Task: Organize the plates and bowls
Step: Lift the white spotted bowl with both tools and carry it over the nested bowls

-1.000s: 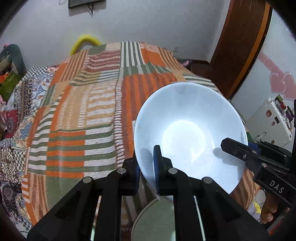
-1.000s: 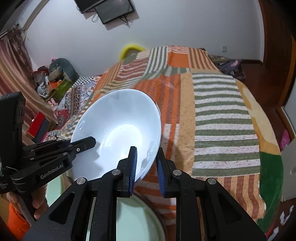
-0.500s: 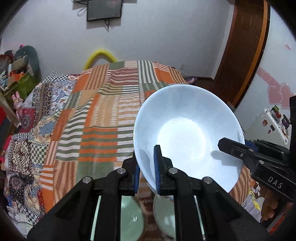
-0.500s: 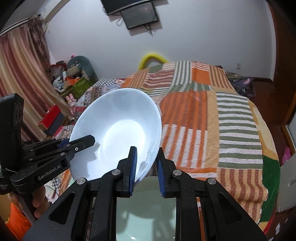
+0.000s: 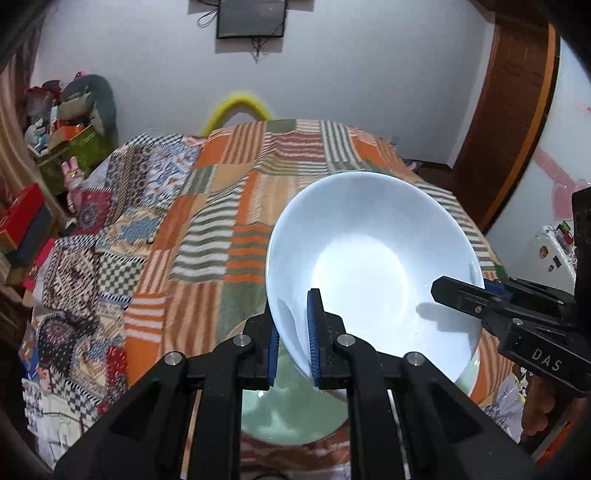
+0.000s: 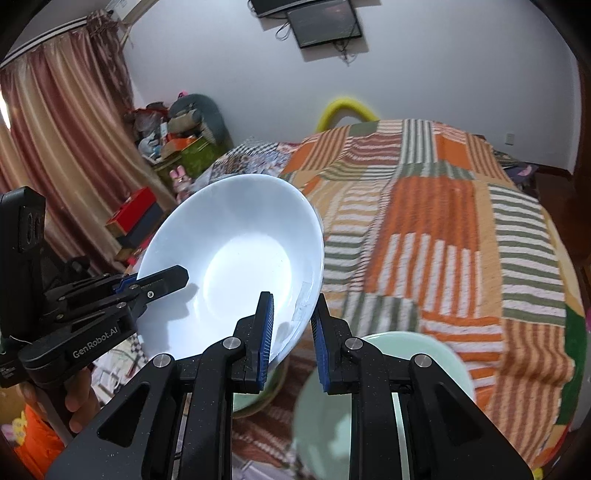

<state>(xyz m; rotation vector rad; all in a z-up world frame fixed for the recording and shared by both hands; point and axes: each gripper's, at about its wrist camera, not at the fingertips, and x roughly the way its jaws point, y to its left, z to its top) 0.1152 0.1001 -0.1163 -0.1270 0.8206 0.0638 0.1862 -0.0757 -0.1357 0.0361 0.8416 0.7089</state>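
Both grippers, left gripper (image 5: pixel 293 341) and right gripper (image 6: pixel 291 338), clench the white bowl's (image 5: pixel 373 266) opposite rims over green dishes (image 6: pixel 373 387); uneven pull could drop it.

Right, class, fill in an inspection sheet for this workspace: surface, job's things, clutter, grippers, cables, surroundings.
Surface: patchwork bedspread, striped orange, green and white.
Job's things: white bowl held tilted in the air; pale green plate and a second green dish lie below it.
Clutter: boxes and soft toys piled beside the bed.
Grippers: left gripper and right gripper each pinch the bowl's rim, on opposite sides.
Cables: loose wires hang under the wall screen.
Surroundings: curtain, wooden door frame, white wall.
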